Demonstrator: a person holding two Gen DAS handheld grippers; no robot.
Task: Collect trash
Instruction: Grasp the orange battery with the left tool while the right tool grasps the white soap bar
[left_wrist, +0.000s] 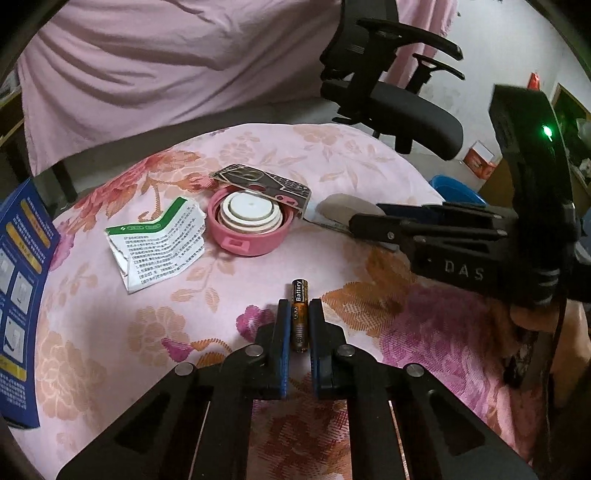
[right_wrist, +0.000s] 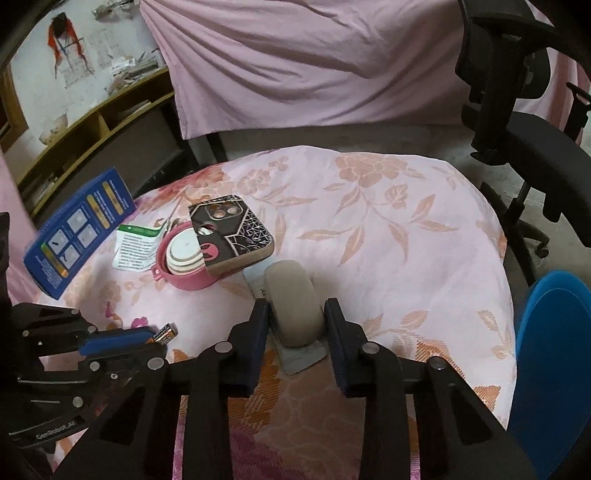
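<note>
at the far left edge of the tabletop (left_wrist: 332, 155), which is covered in a pink floral cloth, lies a blue box (left_wrist: 22, 295) printed with small panels. just right of it sits a torn white leaflet (left_wrist: 159, 243) with a green stripe, and beside that a pink round lid (left_wrist: 245, 227) lies open side up with a white insert inside. a dark patterned phone case (left_wrist: 266, 184) rests tilted on the lid's far rim. nearer the camera, a battery (left_wrist: 299, 314) with a gold and black wrapper lies lengthwise between the fingers of the left gripper (left_wrist: 299, 306); the fingers (left_wrist: 282, 332) are drawn in almost fully and pinch it on both sides, with its far end poking out past the tips. in the right wrist view the same battery tip (right_wrist: 166, 332) shows at the end of the left gripper's blue pads. further right, a beige rounded object (right_wrist: 295, 306) lies on a grey flat piece (right_wrist: 303, 358), just right of the phone case. the right gripper (right_wrist: 295, 314) straddles it, its fingers (right_wrist: 258, 332) partly closed and touching its two sides. beyond the tabletop's right edge stand a black office chair (left_wrist: 406, 110) and a blue tub (right_wrist: 554, 350), and a pink sheet (right_wrist: 314, 55) hangs behind.
</note>
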